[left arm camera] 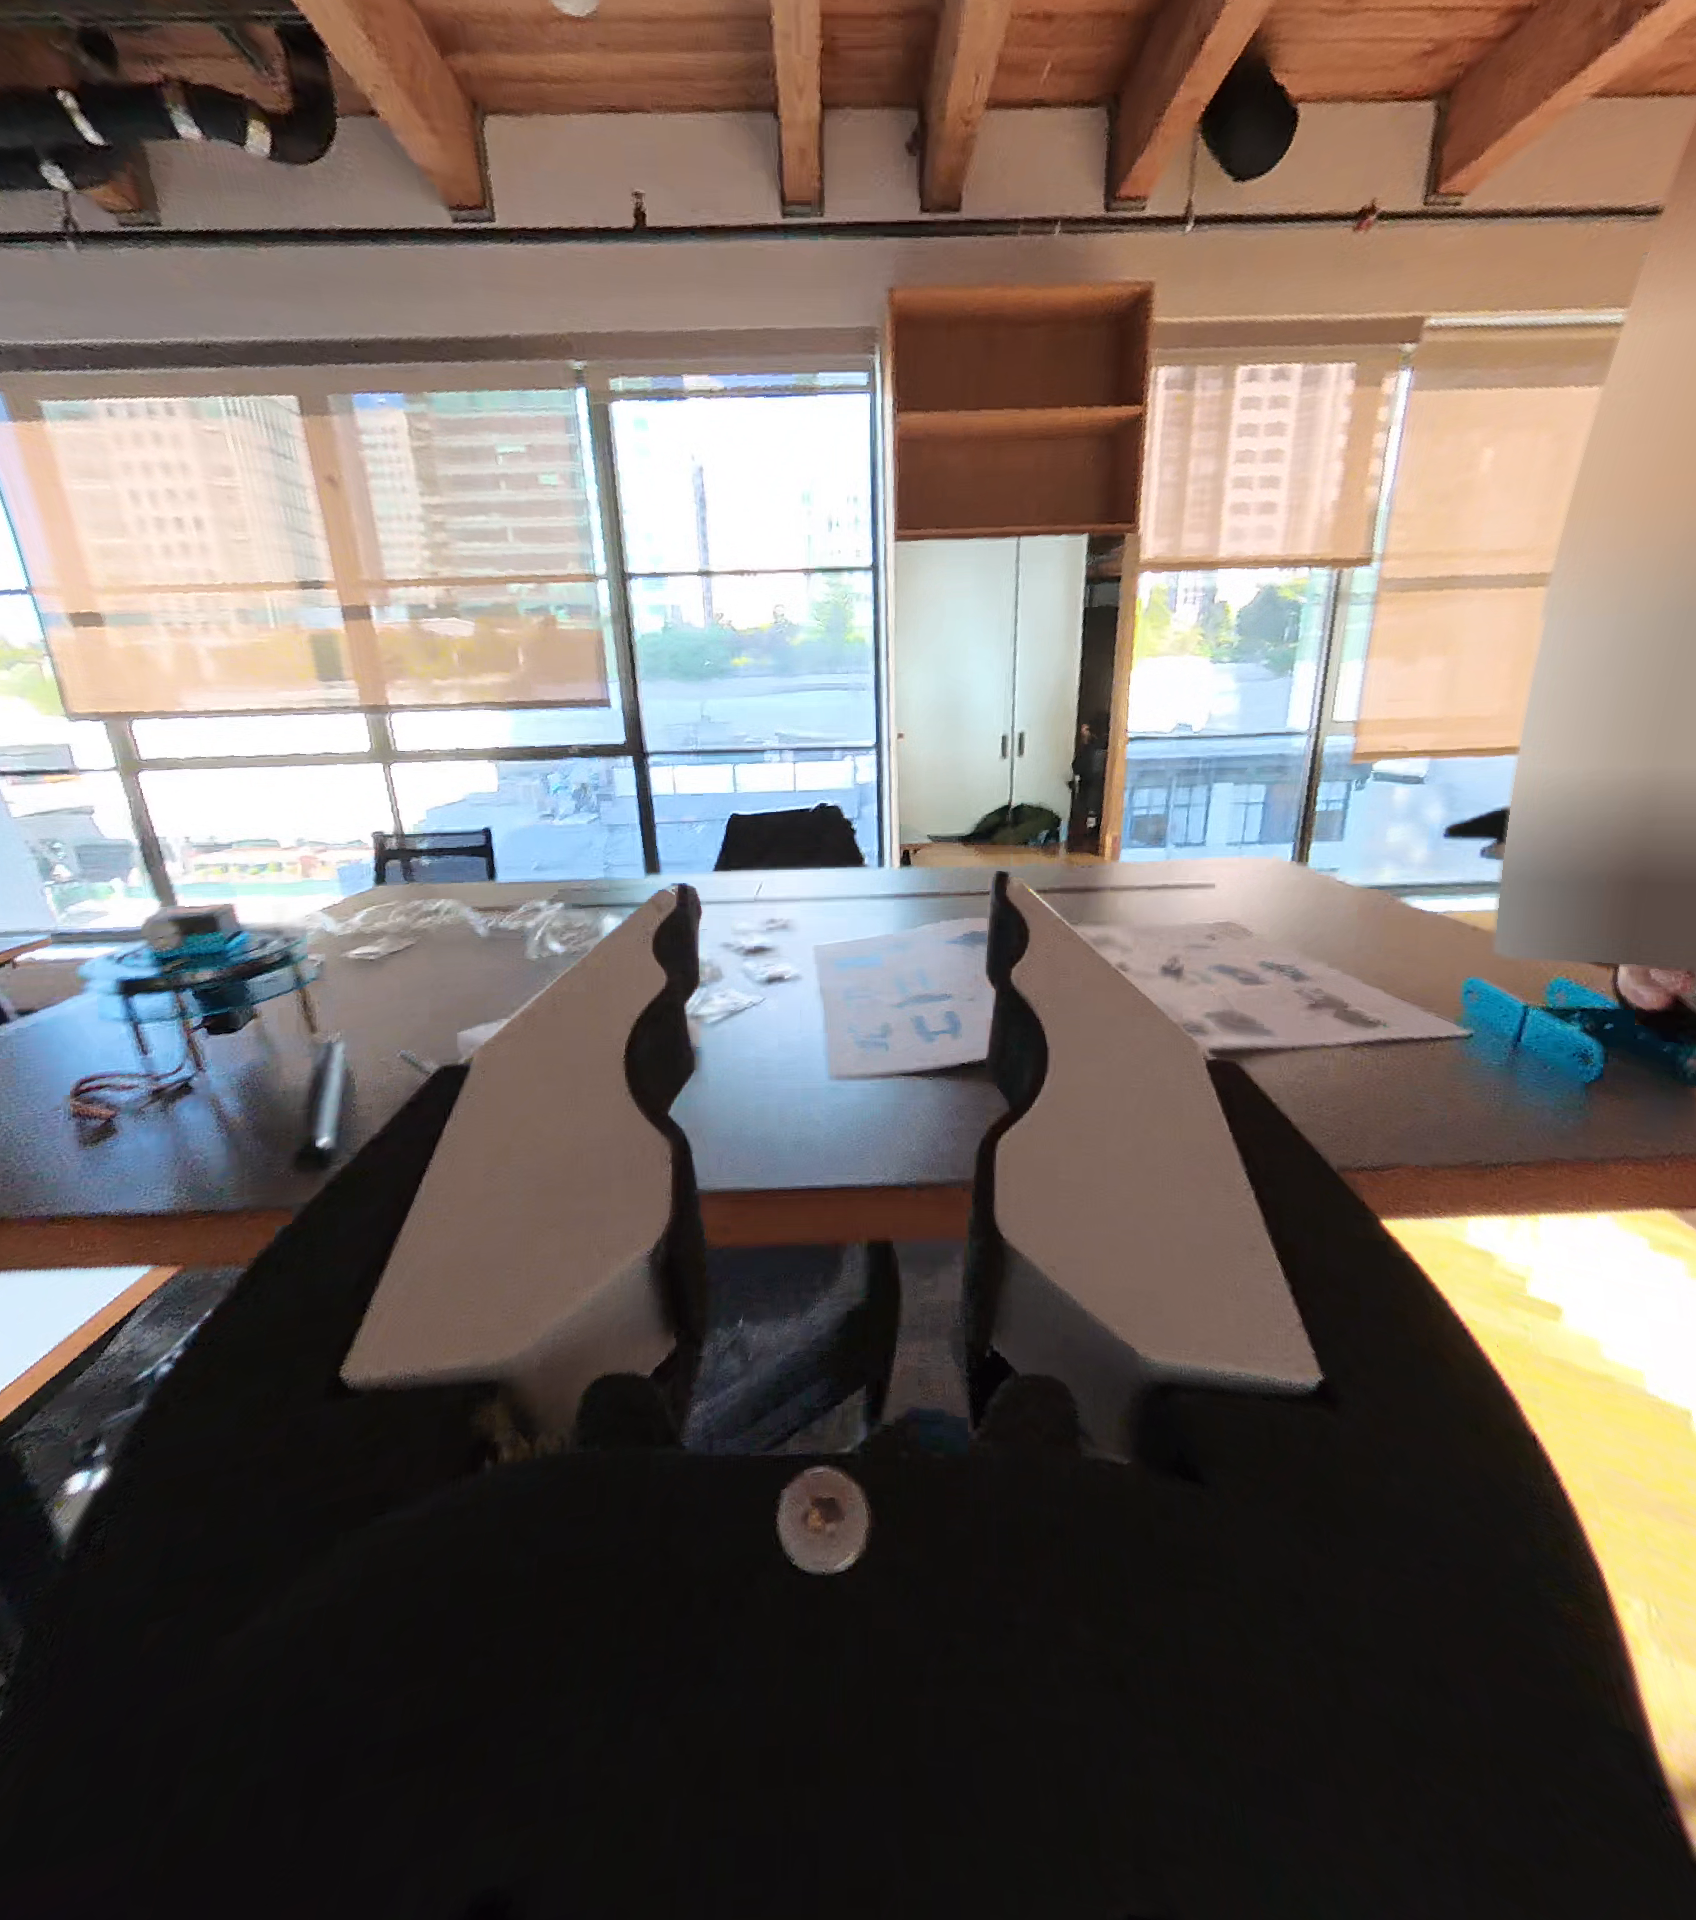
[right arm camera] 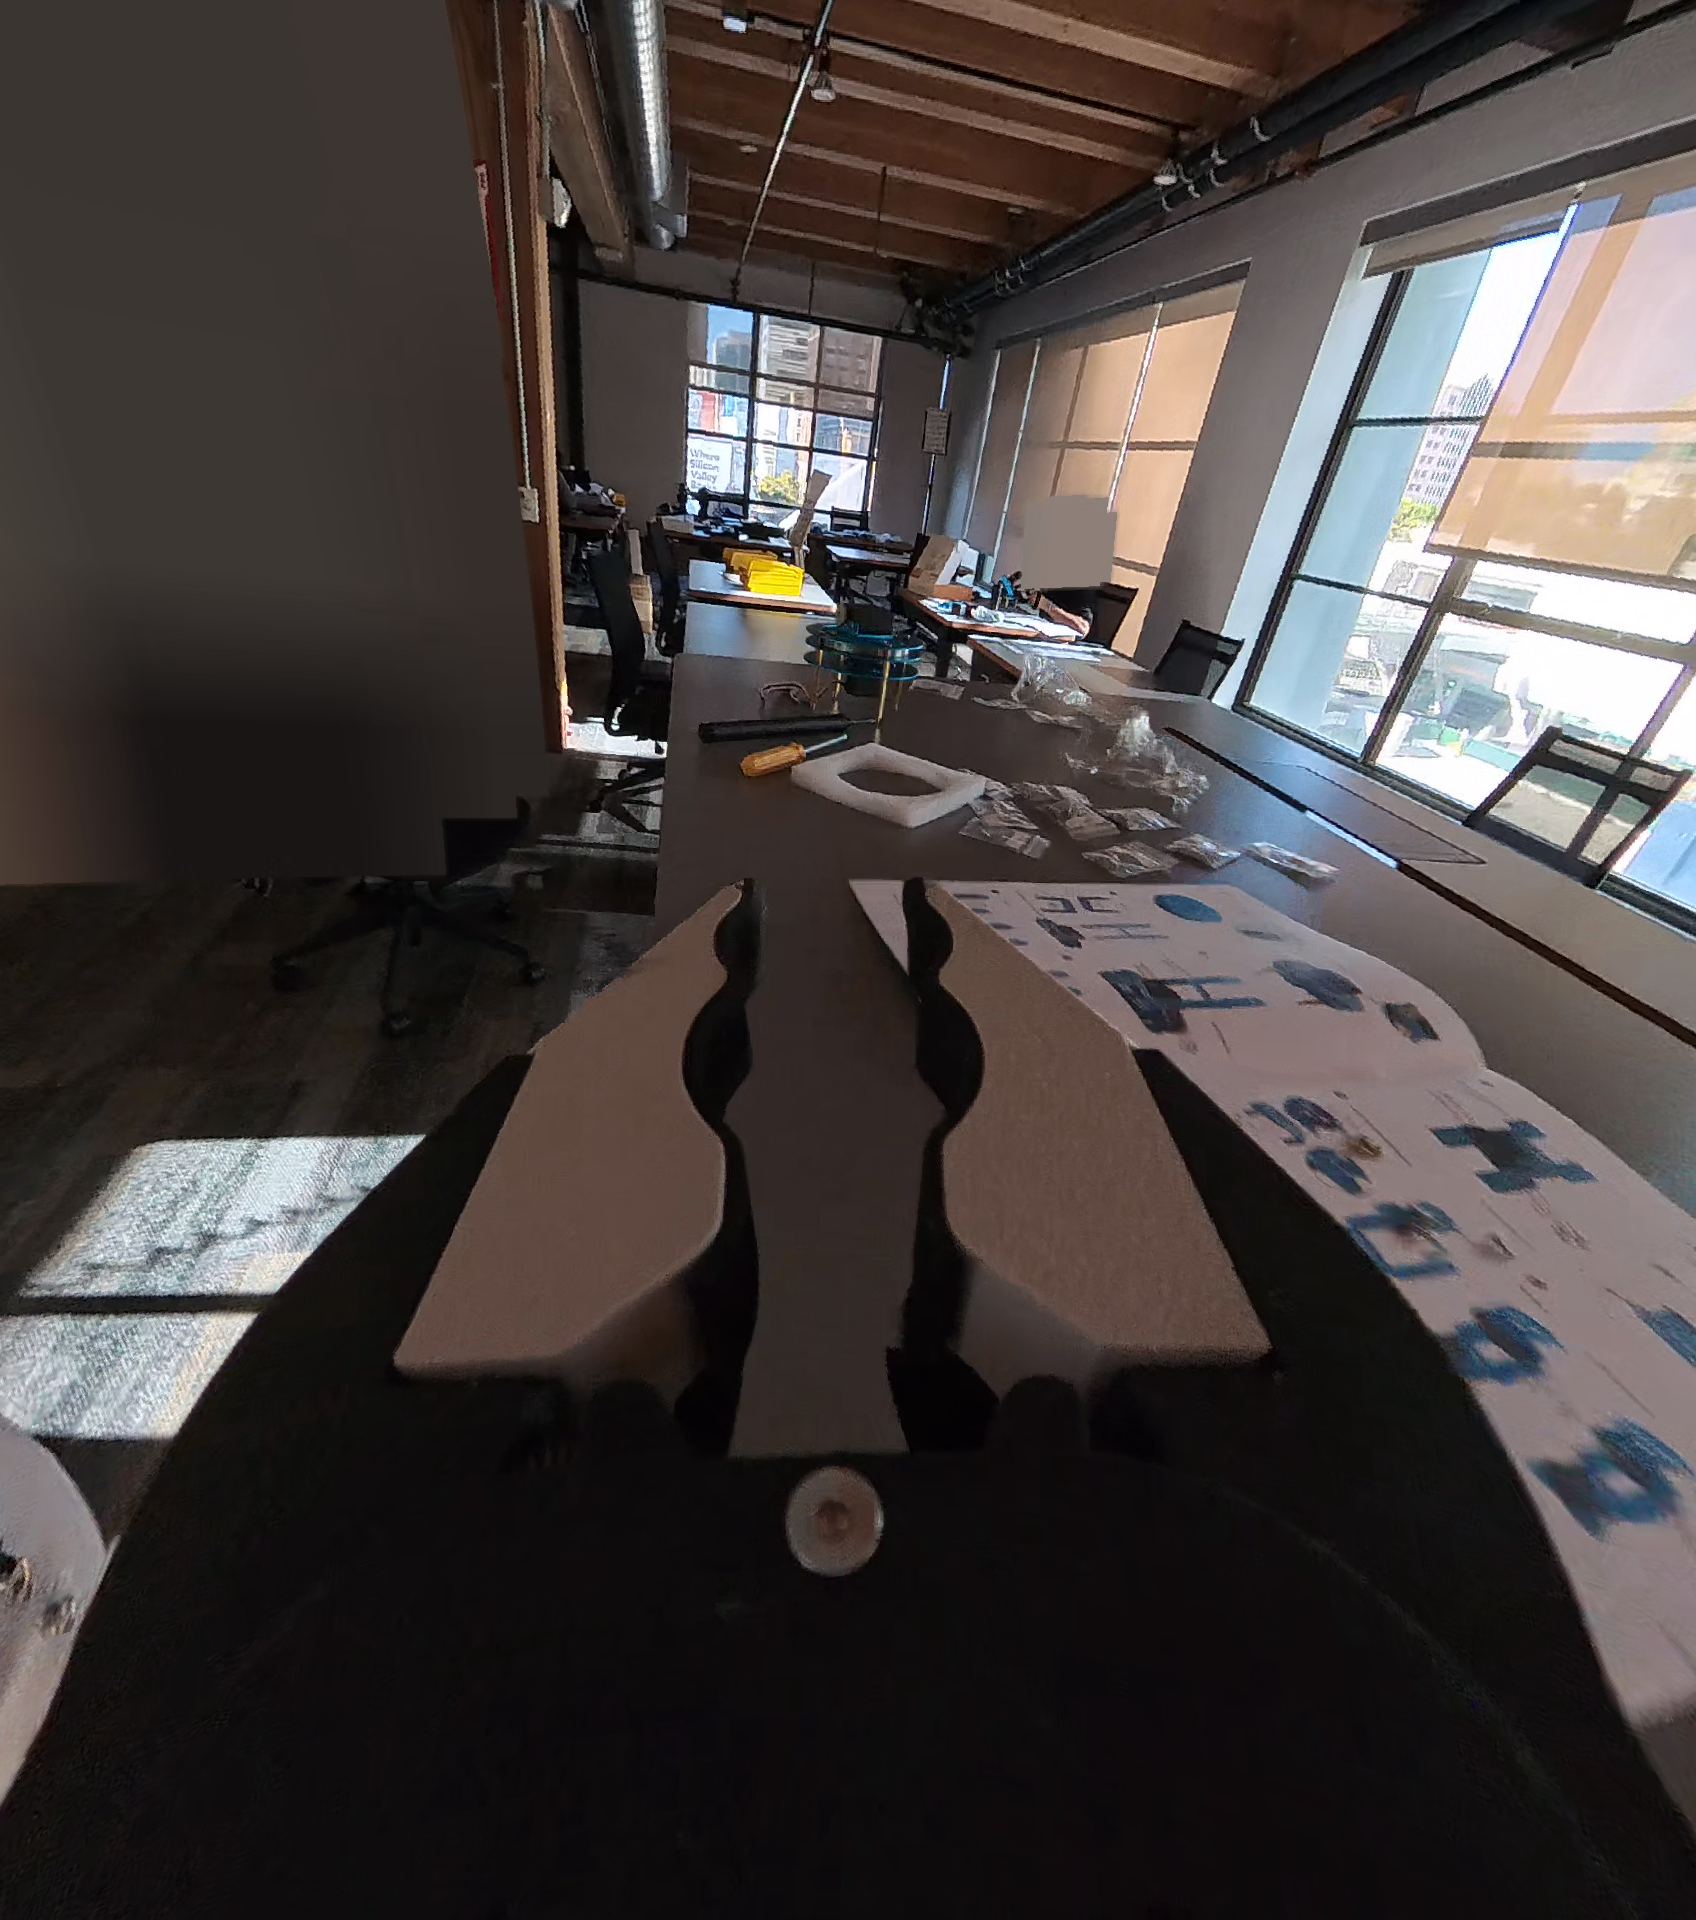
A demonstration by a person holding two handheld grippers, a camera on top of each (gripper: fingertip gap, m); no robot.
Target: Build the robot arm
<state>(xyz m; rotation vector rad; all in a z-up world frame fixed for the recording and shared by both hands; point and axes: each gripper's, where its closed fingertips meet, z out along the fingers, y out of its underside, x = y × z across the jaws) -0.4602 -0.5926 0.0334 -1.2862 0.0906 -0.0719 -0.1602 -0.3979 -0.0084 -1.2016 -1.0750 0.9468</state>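
Note:
My left gripper (left arm camera: pixel 842 914) is open and empty, held in the air before the near edge of a long dark table (left arm camera: pixel 823 1122). A white printed sheet (left arm camera: pixel 901 1003) lies on the table just beyond its fingertips. A blue metal bracket assembly (left arm camera: pixel 1576 1023) lies far right, with a hand at it. My right gripper (right arm camera: pixel 828 904) is open and empty, low over the same table (right arm camera: pixel 823 1039), close beside the white printed sheet (right arm camera: pixel 1343 1122) on its right. Several small clear parts bags (right arm camera: pixel 1062 816) lie farther ahead.
A round blue-and-clear assembly on brass legs (left arm camera: pixel 210 966) stands at the left, also seen far back (right arm camera: pixel 865 649). A dark-handled tool (left arm camera: pixel 326 1091), a yellow-handled screwdriver (right arm camera: pixel 787 756) and a white foam frame (right arm camera: pixel 885 790) lie on the table. Office chairs (right arm camera: pixel 408 935) and windows surround it. There is about 35 cm between the tips of the two grippers.

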